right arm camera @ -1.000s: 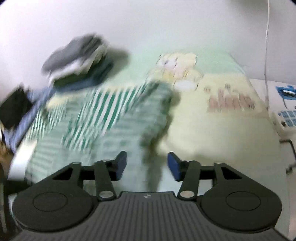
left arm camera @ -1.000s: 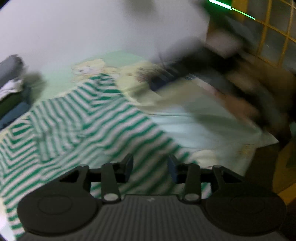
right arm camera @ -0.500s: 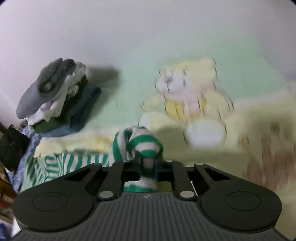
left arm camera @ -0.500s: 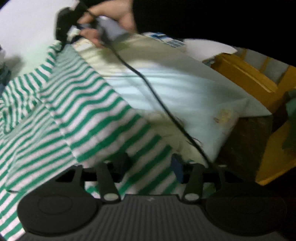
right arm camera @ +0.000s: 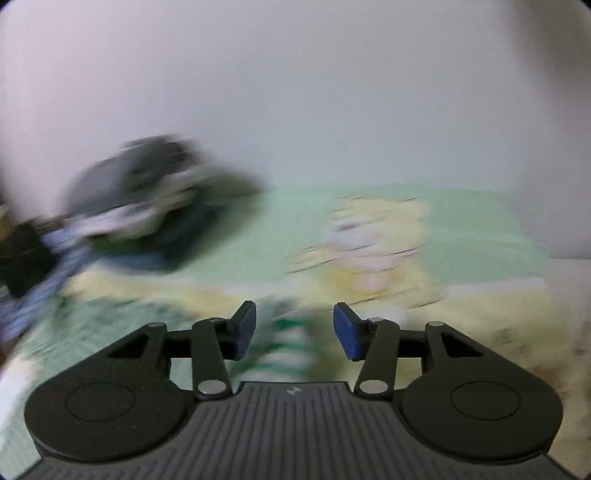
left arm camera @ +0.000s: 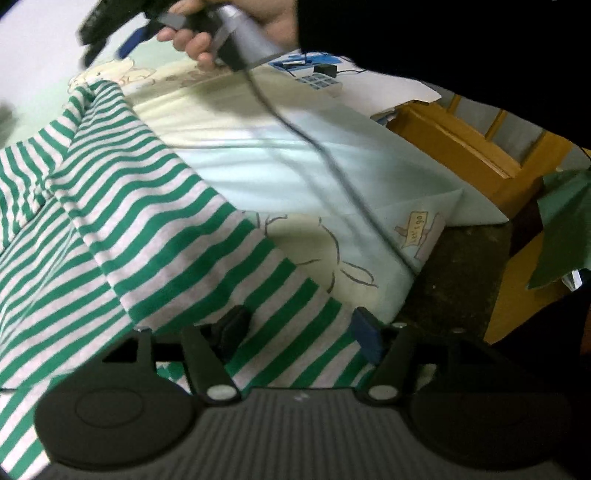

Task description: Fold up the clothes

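While both grippers stand open, we see the striped shirt spread across the bed.

On the left, our left gripper has just been widening its jaws, the green-and-white striped shirt lying under and between them, unpinched, on the pale cartoon-print sheet. Further right, a hand carries the right gripper; its jaws have just been spreading too, a blurred bit of striped cloth loose between them, a clothes pile at far left.
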Action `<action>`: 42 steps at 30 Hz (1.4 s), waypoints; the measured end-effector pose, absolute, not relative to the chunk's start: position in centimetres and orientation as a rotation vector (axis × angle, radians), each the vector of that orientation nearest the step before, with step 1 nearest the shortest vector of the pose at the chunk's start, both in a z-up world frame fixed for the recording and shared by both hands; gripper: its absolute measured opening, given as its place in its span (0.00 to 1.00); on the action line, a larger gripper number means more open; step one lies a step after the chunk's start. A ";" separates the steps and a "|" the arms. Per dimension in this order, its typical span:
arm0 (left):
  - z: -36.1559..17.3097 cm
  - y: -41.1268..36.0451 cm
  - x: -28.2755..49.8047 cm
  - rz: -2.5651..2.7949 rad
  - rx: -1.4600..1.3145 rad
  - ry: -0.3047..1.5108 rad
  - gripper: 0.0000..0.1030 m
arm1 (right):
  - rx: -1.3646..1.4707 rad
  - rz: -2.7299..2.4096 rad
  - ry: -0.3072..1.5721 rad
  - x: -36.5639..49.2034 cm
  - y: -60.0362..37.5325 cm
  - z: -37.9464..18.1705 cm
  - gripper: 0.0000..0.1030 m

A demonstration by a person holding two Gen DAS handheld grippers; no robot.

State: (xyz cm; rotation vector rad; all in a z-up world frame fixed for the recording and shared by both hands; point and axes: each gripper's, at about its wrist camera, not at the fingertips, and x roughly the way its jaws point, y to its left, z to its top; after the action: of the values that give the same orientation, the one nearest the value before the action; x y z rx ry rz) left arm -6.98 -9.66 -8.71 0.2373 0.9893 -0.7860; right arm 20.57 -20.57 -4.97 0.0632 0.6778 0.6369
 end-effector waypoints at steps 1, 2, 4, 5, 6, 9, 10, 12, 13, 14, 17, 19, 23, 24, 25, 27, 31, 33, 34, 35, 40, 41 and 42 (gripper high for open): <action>-8.6 -9.7 -7.0 -0.788 0.236 0.989 0.66 | 0.042 0.694 0.705 19.8 -19.8 -5.1 0.49; -8.5 -9.7 -7.0 -0.789 0.235 0.990 0.66 | 0.025 0.730 0.731 19.2 -19.1 -5.4 0.49; -8.4 -9.8 -6.9 -0.786 0.231 0.995 0.66 | -0.011 0.759 0.783 18.7 -17.8 -6.6 0.49; -8.4 -9.8 -6.9 -0.782 0.226 0.997 0.66 | -0.032 0.749 0.806 18.6 -17.3 -7.4 0.49; -8.4 -9.7 -6.8 -0.776 0.220 1.000 0.66 | -0.057 0.696 0.815 19.0 -17.2 -8.3 0.49; -8.3 -9.5 -6.9 -0.731 0.186 1.003 0.65 | -0.033 0.590 0.823 20.5 -17.7 -10.5 0.59; -8.2 -9.1 -7.0 -0.711 0.168 1.001 0.64 | -0.061 0.585 0.817 20.4 -17.5 -10.6 0.61; -7.9 -7.8 -7.2 -0.654 0.137 0.985 0.64 | -0.091 0.567 0.810 20.3 -17.3 -10.6 0.63; -7.7 -7.0 -7.3 -0.621 0.122 0.973 0.64 | -0.088 0.558 0.812 20.3 -17.3 -10.7 0.64; -7.5 -6.0 -7.3 -0.586 0.105 0.962 0.65 | -0.081 0.553 0.818 20.4 -17.4 -10.7 0.64; -6.8 -1.9 -6.3 -0.441 0.034 0.940 0.69 | -0.045 0.521 0.881 21.0 -17.0 -10.0 0.64; -6.0 1.3 -4.8 -0.312 0.014 0.908 0.70 | 0.004 0.505 0.909 20.9 -16.5 -9.3 0.58; -4.8 8.7 -0.1 0.002 -0.046 0.869 0.73 | 0.053 0.550 0.881 19.0 -15.1 -6.8 0.56; -4.7 10.3 1.0 0.081 -0.027 0.863 0.73 | 0.038 0.560 0.882 18.4 -14.2 -6.6 0.57; -4.5 12.0 2.1 0.157 -0.010 0.850 0.73 | 0.023 0.570 0.883 17.7 -13.3 -6.4 0.57; -4.5 15.8 3.5 0.266 0.000 0.786 0.78 | -0.006 0.590 0.886 16.4 -11.6 -6.1 0.58; -5.6 22.9 6.0 0.313 -0.005 0.774 0.86 | -0.036 0.624 0.884 13.8 -8.8 -5.5 0.60; -6.9 24.4 7.2 0.284 0.018 0.814 0.84 | -0.052 0.630 0.877 12.7 -7.8 -5.3 0.61; -7.5 24.9 7.5 0.270 0.031 0.826 0.84 | -0.062 0.632 0.873 12.2 -7.4 -5.2 0.62; -8.0 25.2 7.8 0.259 0.038 0.836 0.84 | -0.072 0.633 0.869 11.8 -7.1 -5.2 0.62; -9.4 25.8 7.7 0.168 -0.027 0.852 0.75 | -0.103 0.621 0.858 10.7 -5.7 -4.5 0.63; -9.7 25.8 7.6 0.140 -0.037 0.855 0.66 | -0.101 0.616 0.858 10.7 -5.5 -4.4 0.63; -9.6 25.7 7.5 0.122 -0.034 0.847 0.60 | -0.096 0.610 0.858 10.7 -5.3 -4.2 0.64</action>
State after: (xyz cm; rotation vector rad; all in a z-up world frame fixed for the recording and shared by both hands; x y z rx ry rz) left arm 7.47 25.74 -9.61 -0.0339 0.8465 0.1223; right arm 10.70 -5.34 -4.20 -0.0962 0.8579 0.6102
